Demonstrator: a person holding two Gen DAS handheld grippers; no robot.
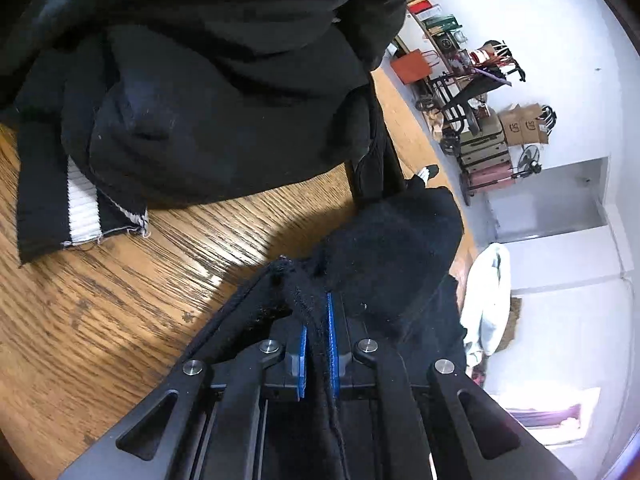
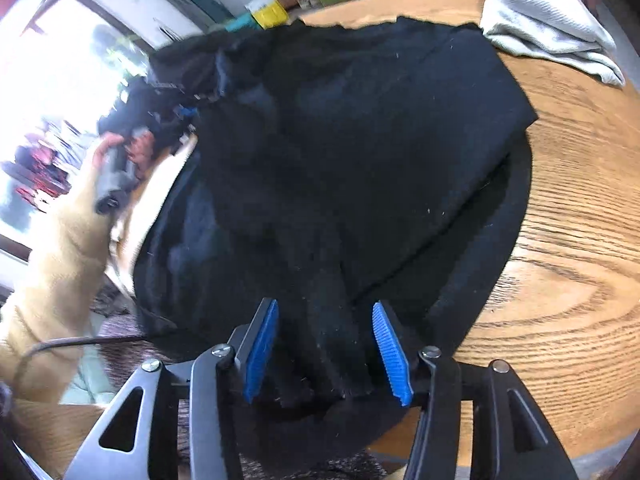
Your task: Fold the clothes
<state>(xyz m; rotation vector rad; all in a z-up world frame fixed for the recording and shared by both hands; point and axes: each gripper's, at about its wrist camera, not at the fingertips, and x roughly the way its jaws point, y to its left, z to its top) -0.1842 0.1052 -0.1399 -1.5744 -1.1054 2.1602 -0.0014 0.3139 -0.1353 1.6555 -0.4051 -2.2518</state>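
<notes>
A black garment (image 1: pixel 224 100) lies heaped on the round wooden table (image 1: pixel 120 300), and a black-and-white ribbed hem (image 1: pixel 82 208) sticks out at its left. My left gripper (image 1: pixel 317 316) is shut on a thin edge of this black cloth, which runs between the blue pads (image 1: pixel 331 332). In the right wrist view the same garment (image 2: pixel 360 140) spreads across the table (image 2: pixel 572 240). My right gripper (image 2: pixel 325 312) is closed on a thick bunch of it near the table's front edge. A hand in a beige sleeve (image 2: pixel 60 248) holds the other, blurred gripper at the left.
A folded pale grey cloth (image 2: pixel 540 20) lies at the table's far right edge. Bare wood shows to the right of the garment. Beyond the table stand shelves, boxes and bags (image 1: pixel 472 92) along a white wall. A cable (image 2: pixel 80 342) trails at the lower left.
</notes>
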